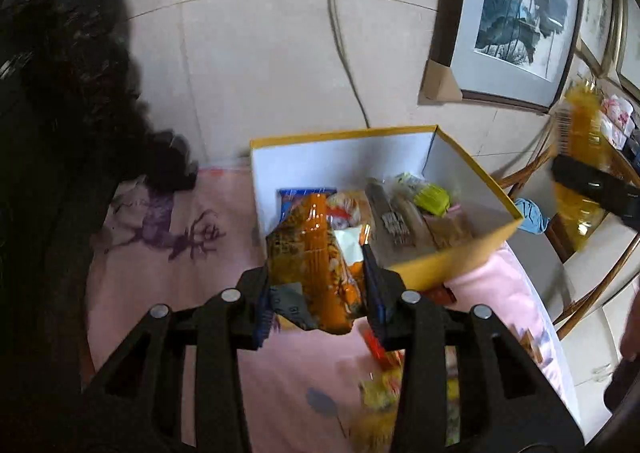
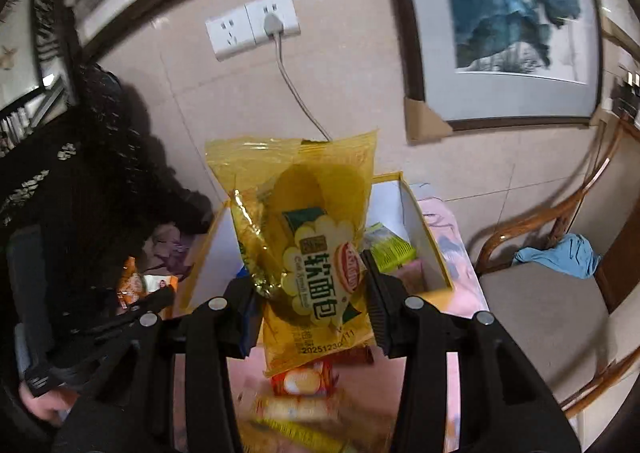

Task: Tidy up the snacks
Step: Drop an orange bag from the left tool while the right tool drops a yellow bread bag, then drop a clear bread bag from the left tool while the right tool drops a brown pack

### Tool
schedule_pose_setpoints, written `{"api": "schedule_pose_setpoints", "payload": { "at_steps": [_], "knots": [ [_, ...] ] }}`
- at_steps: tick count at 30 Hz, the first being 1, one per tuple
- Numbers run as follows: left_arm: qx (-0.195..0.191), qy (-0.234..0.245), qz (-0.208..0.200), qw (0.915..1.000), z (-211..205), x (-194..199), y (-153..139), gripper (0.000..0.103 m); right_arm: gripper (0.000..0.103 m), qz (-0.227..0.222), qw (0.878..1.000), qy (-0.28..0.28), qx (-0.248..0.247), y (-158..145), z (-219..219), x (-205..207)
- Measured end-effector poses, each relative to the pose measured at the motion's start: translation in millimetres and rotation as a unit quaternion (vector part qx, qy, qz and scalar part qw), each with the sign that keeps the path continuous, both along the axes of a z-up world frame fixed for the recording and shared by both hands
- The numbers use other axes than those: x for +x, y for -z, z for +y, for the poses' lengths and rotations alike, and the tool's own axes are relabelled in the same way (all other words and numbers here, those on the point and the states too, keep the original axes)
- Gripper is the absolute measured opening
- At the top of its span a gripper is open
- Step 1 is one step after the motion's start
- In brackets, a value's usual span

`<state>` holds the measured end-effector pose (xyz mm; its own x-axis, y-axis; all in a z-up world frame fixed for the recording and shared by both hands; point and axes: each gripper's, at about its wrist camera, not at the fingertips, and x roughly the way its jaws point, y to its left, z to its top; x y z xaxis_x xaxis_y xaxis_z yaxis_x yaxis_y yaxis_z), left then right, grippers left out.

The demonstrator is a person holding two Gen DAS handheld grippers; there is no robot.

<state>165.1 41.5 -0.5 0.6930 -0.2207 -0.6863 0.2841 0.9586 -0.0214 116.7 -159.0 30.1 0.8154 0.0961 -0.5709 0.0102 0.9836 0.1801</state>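
My left gripper (image 1: 316,273) is shut on an orange snack packet (image 1: 316,257), held up just in front of the yellow box (image 1: 460,253). The box has white inner walls and holds several snack packs. My right gripper (image 2: 312,277) is shut on a yellow bread packet (image 2: 308,237), lifted above the pink cloth with the same yellow box (image 2: 436,249) behind it. The bread packet (image 1: 580,157) also shows at the right edge of the left wrist view, and the orange packet (image 2: 134,285) at the left of the right wrist view.
Loose snacks (image 1: 384,393) lie on the pink cloth (image 1: 168,293) below the grippers. A red snack pack (image 2: 304,379) sits under the bread packet. A wicker chair (image 2: 536,301) with a blue cloth stands to the right. Dark clothing (image 1: 72,93) is piled at the left; framed pictures lean on the wall.
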Motion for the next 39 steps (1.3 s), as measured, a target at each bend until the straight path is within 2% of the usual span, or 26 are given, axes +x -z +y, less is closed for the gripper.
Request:
{"api": "schedule_pose_setpoints", "payload": {
  "at_steps": [1, 3, 6, 9, 13, 14, 15, 16, 17, 18, 20, 22, 33, 39],
  "knots": [
    [0.024, 0.003, -0.016, 0.9996, -5, 9, -2, 0.038, 0.045, 0.005, 1.000, -0.006, -0.001, 4, 1, 14],
    [0.047, -0.001, -0.031, 0.9984, -9, 24, -5, 0.038, 0.045, 0.015, 1.000, -0.018, -0.007, 10, 5, 38],
    [0.026, -0.006, -0.018, 0.9995, -9, 49, -3, 0.038, 0.045, 0.027, 0.999, -0.021, -0.022, 20, 8, 64],
    [0.027, -0.003, -0.006, 0.9996, -13, 71, 7, 0.038, 0.045, 0.041, 0.999, -0.017, -0.008, 31, 4, 83],
    [0.024, 0.006, 0.003, 0.9997, -19, 89, 17, 0.038, 0.045, 0.042, 0.998, -0.006, -0.047, 43, 7, 96],
    [0.027, 0.003, 0.002, 0.9996, -20, 92, 19, 0.041, 0.045, 0.045, 0.998, -0.002, -0.049, 46, 6, 100],
    [0.031, -0.008, -0.001, 0.9995, -21, 94, 21, 0.060, 0.048, 0.049, 0.998, 0.000, -0.050, 49, 5, 103],
    [0.029, -0.015, -0.003, 0.9995, -22, 97, 22, 0.081, 0.059, 0.052, 0.997, -0.001, -0.053, 50, 5, 104],
    [0.021, -0.026, -0.010, 0.9994, -22, 95, 22, 0.101, 0.093, 0.052, 0.997, 0.000, -0.056, 50, 4, 105],
    [0.011, -0.041, -0.018, 0.9989, -19, 93, 22, 0.101, 0.102, 0.039, 0.997, 0.006, -0.063, 48, 3, 100],
    [0.000, -0.038, -0.003, 0.9993, -18, 92, 23, 0.101, 0.102, 0.024, 0.997, 0.002, -0.073, 45, 3, 92],
    [0.005, -0.044, 0.005, 0.9990, -19, 90, 24, 0.101, 0.102, 0.028, 0.997, 0.006, -0.077, 44, 0, 85],
    [0.024, -0.024, -0.020, 0.9992, -29, 45, -1, 0.101, 0.102, 0.038, 0.996, 0.055, -0.051, 39, -42, 20],
    [0.045, -0.003, -0.018, 0.9988, -38, 11, 4, 0.101, 0.102, 0.064, 0.993, 0.094, -0.044, 54, -65, -26]
  ]
}}
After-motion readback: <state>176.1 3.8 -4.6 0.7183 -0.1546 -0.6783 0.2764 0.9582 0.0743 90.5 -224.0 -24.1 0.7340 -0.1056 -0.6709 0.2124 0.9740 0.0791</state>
